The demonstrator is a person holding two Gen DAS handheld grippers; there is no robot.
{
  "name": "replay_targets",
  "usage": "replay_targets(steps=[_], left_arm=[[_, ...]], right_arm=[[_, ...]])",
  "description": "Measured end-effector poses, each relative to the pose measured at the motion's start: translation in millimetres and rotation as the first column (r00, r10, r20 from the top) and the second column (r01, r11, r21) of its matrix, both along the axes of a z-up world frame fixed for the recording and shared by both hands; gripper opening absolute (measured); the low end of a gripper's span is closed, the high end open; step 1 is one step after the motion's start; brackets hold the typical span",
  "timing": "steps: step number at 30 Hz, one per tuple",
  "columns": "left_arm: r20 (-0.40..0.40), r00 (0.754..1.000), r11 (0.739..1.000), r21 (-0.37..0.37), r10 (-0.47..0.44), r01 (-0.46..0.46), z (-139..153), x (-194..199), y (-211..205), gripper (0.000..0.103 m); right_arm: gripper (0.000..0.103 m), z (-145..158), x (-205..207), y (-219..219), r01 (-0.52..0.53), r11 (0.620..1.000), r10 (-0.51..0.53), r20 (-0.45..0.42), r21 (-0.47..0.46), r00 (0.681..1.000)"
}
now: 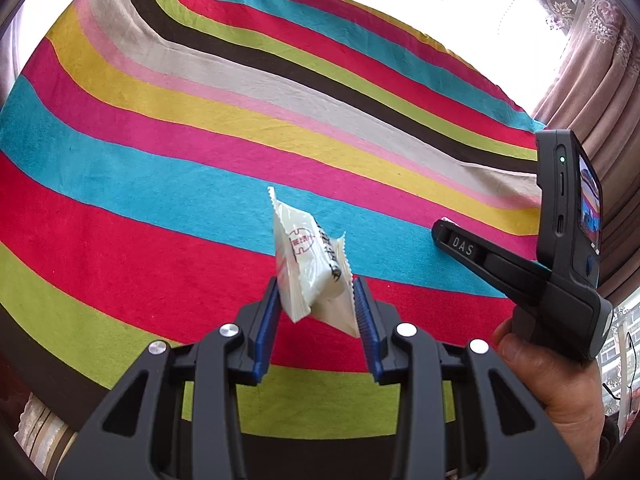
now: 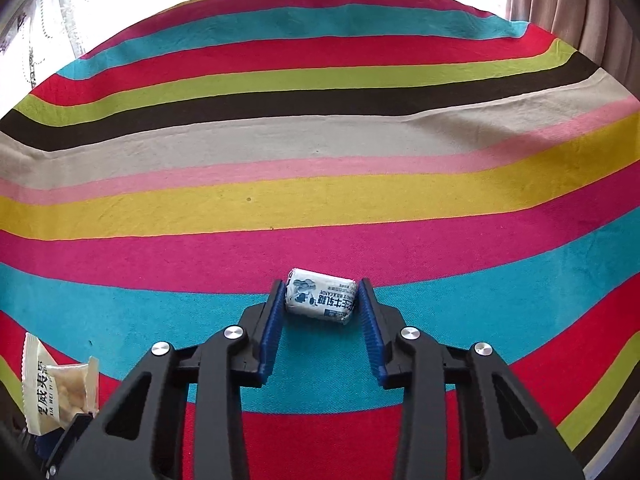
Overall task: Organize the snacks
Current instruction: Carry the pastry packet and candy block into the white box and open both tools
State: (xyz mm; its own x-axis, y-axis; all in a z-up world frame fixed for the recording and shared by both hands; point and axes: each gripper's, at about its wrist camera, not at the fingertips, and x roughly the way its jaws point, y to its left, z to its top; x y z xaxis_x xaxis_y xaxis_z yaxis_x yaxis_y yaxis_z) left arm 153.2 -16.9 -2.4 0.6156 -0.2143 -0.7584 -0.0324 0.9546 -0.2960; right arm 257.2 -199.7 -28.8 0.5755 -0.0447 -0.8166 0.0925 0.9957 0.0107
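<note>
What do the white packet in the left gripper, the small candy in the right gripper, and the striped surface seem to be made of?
White packet: thin glossy plastic film, judging by its crinkles, sheen and serrated seal.
Small candy: printed wrapper, probably waxed paper or film; folded ends, soft shine.
Striped surface: woven cloth, matte, with visible weave and wrinkles.

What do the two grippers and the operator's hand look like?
Both the left gripper and right gripper have black plastic linkage arms, silver pivot screws and blue ribbed pads. The right one's finger reads "DAS"; a black camera with lit screen sits on top. Right hand bare.
</note>
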Motion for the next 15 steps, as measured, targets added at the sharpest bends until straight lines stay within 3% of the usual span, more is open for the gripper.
replay_targets(steps=[15], left_arm=[[0.004,1.000,0.999,0.034,-0.009,0.009,1.5,-3.0,-8.3,0.037]], right_arm=[[0.035,11.6,-51.5,-15.6,-0.023,0.999,0.023,-0.012,0.035,1.000]])
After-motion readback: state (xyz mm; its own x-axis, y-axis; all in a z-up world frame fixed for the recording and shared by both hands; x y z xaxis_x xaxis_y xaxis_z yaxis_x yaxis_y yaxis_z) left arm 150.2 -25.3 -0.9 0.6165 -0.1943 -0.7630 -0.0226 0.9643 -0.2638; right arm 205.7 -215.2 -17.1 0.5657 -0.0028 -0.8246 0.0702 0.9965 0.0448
